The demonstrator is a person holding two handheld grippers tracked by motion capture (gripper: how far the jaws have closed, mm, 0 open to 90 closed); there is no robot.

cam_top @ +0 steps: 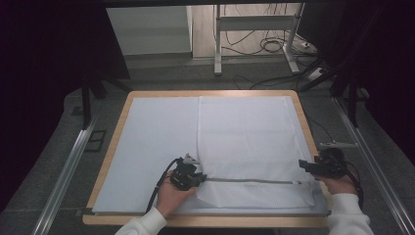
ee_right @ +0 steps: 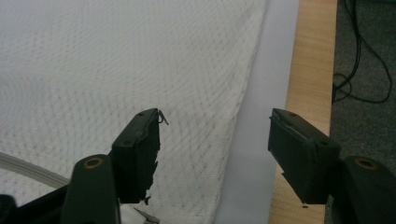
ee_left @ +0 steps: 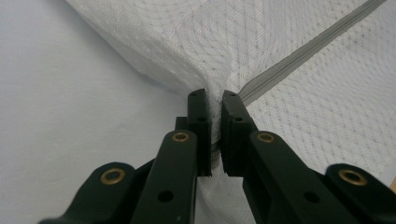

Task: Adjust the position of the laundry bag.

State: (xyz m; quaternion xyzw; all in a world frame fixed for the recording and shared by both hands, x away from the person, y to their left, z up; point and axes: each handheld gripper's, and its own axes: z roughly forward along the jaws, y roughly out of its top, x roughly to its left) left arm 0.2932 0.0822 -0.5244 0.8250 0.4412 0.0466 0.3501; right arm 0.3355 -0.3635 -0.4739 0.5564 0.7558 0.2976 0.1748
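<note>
While left gripper (ee_left: 215, 100) pinches mesh bag (cam_top: 249, 137), right gripper (ee_right: 215, 135) gapes.

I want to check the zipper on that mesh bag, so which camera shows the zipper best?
The high view: the zipper runs its whole length across the mesh bag, from the left gripper toward the right gripper. The left gripper view shows a close stretch leading to the shut fingers. The right gripper view catches a short bit.

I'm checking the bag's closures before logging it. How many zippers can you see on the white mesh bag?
1. The grey zipper runs along the near part of the mesh bag, from the left gripper toward the right gripper. The underside is hidden.
</note>
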